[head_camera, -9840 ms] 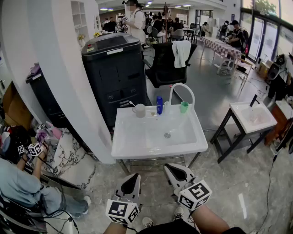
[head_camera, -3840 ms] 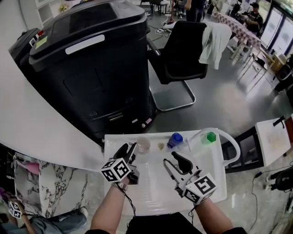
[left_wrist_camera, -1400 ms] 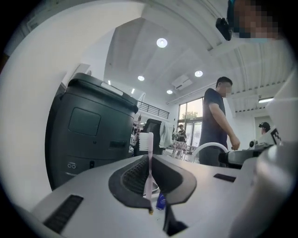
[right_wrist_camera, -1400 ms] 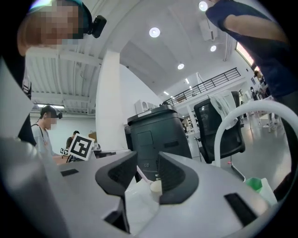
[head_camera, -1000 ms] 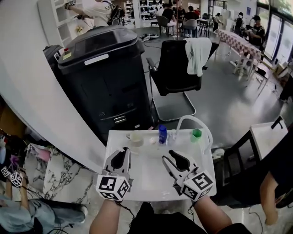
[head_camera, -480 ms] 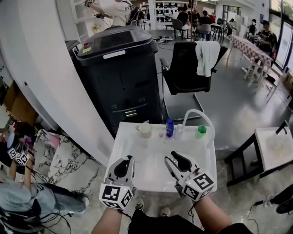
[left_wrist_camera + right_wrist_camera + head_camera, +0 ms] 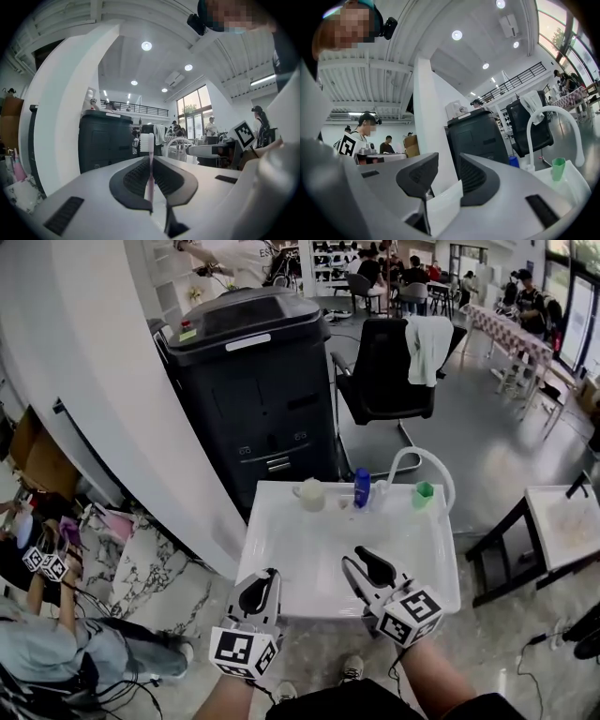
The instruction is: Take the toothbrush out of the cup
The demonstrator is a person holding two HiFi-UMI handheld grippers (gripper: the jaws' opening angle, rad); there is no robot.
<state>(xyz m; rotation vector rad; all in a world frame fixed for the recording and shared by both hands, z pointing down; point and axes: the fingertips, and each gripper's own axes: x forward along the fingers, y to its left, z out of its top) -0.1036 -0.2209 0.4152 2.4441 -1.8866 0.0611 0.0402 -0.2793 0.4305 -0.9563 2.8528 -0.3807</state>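
Observation:
My left gripper (image 7: 260, 589) is shut on a pink toothbrush (image 7: 149, 161). The brush stands upright between the pads, white bristles on top. In the head view this gripper hangs at the front left edge of the white sink (image 7: 281, 549). The cream cup (image 7: 310, 494) stands on the sink's back rim, far ahead of both grippers. My right gripper (image 7: 365, 570) is over the sink's front right part. Its jaws are open with nothing between them (image 7: 447, 165). The head view does not show the toothbrush.
A blue bottle (image 7: 362, 487), a green cup (image 7: 424, 490) and a white arched faucet (image 7: 420, 461) line the sink's back rim. Behind stand a black bin (image 7: 248, 381) and a black chair (image 7: 389, 371). A white wall (image 7: 94, 399) runs along the left, where a person (image 7: 42, 643) sits; a second sink (image 7: 565, 521) is at right.
Both grippers have drawn back from the cup toward the sink's front edge; the left one now hangs at that edge. The jaws' states are unchanged.

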